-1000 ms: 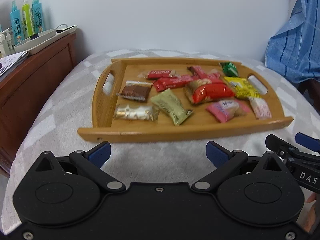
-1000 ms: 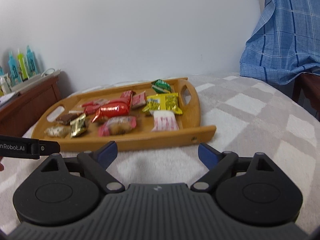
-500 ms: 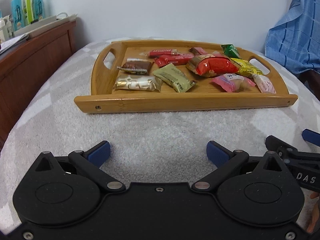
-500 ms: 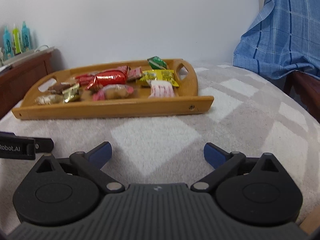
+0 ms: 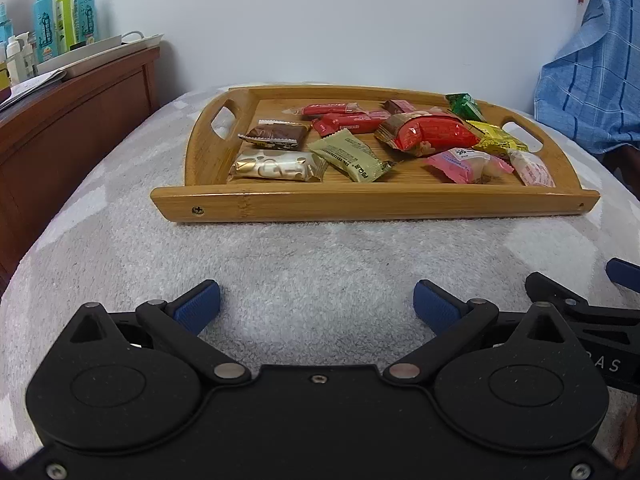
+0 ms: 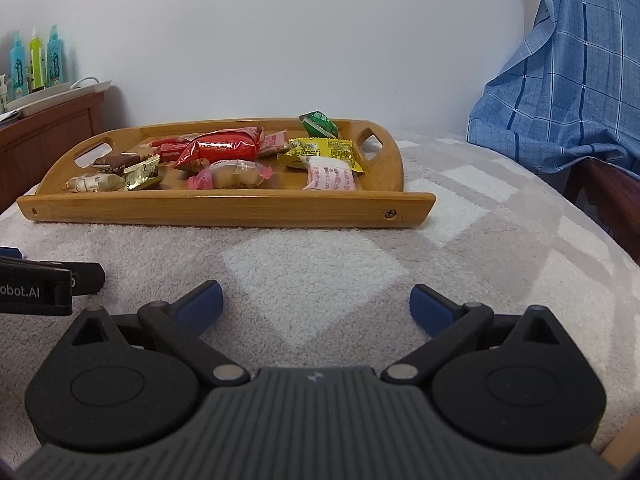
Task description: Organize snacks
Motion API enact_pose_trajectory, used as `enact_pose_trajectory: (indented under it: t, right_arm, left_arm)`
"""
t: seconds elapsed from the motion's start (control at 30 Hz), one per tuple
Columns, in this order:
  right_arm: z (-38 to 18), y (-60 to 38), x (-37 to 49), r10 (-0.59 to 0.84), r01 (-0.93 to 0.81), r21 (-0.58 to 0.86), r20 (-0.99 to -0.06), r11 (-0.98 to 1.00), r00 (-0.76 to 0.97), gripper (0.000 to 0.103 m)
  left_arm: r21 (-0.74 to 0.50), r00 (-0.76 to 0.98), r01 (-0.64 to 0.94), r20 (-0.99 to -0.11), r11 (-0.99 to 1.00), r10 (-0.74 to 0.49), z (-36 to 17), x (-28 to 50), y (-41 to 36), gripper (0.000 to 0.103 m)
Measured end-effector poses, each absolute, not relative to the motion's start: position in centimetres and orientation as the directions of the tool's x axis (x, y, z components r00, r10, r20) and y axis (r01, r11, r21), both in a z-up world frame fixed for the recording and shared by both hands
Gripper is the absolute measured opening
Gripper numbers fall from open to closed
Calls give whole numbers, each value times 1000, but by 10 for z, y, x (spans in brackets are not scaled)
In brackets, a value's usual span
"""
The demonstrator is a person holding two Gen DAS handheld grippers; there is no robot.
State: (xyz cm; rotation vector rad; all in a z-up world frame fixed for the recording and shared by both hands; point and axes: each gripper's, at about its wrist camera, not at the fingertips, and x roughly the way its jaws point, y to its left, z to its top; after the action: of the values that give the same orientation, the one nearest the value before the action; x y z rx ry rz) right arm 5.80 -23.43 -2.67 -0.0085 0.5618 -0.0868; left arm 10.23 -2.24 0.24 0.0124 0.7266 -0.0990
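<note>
Claws both gape empty above the grey checked blanket (image 5: 320, 256): left claw (image 5: 317, 305), right claw (image 6: 316, 302). One bamboo tray (image 5: 372, 205) lies ahead, holding eleven wrapped snacks, the big red packet (image 5: 430, 133) central. Left view alone shows "DAS" on the neighbouring claw; right view reads "obot.AI". Three bottles (image 5: 64, 14) stand on the wooden cabinet (image 5: 76, 120).

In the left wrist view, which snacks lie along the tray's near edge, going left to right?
Gold packet → olive-green packet → pink packet → white packet with red print, all in the wooden tray.
</note>
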Motion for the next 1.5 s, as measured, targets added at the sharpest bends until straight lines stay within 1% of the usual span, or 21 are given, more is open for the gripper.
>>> enact_pose_trajectory:
  t: [0.9,1.5]
  right_arm:
    - [-27,-234,58,-85,79,-33,-531,996,843,103]
    - [-27,-233,58,-85,79,-34,-530,996,844,103]
  left_arm:
    - [-32,714,70,-697,997,-72,4,106,-23,103]
    - [-22,720,62,-691,998,-60,4,101,-24,103]
